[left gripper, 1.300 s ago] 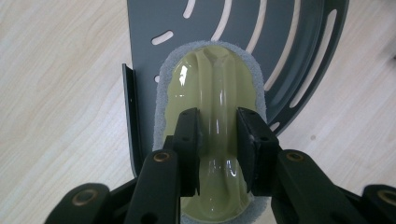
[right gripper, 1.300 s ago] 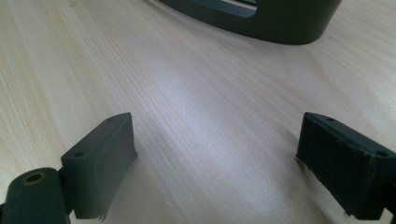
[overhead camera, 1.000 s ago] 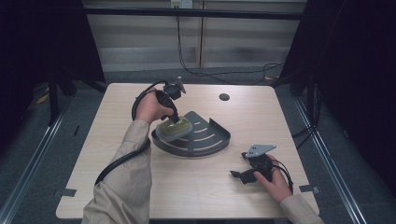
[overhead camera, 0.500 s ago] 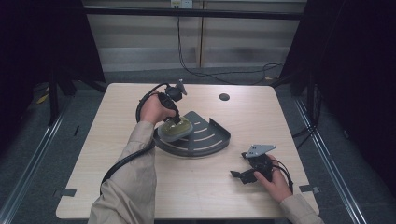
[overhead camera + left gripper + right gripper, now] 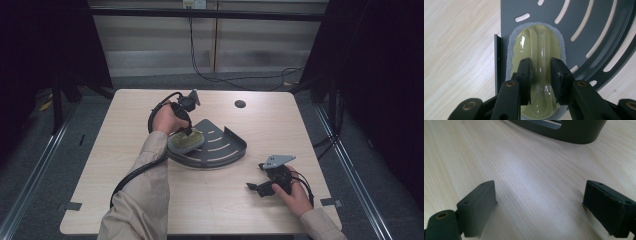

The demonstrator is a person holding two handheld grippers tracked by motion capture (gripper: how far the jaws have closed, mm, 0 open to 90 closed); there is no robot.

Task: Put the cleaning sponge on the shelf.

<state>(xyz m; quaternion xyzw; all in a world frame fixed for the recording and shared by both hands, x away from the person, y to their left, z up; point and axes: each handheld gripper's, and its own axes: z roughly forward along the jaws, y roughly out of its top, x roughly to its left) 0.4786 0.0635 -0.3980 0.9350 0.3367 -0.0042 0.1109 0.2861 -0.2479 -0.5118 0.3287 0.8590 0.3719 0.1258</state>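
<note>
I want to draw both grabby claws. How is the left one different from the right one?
The left gripper has its jaws squeezed on the raised ridge of a yellow-green scrubber over the grey slotted rack; the right gripper has jaws wide apart, holding nothing. The left one points down at the rack; the right one lies low by the bare wooden table. Both have black jaws and a hand holding them.

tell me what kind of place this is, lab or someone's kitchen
Most likely a lab or recording rig, not a kitchen: a bare wooden table inside dark curtains, cables on the grey floor, and a hand-held gripper setting a scrubber into a grey rack.
</note>
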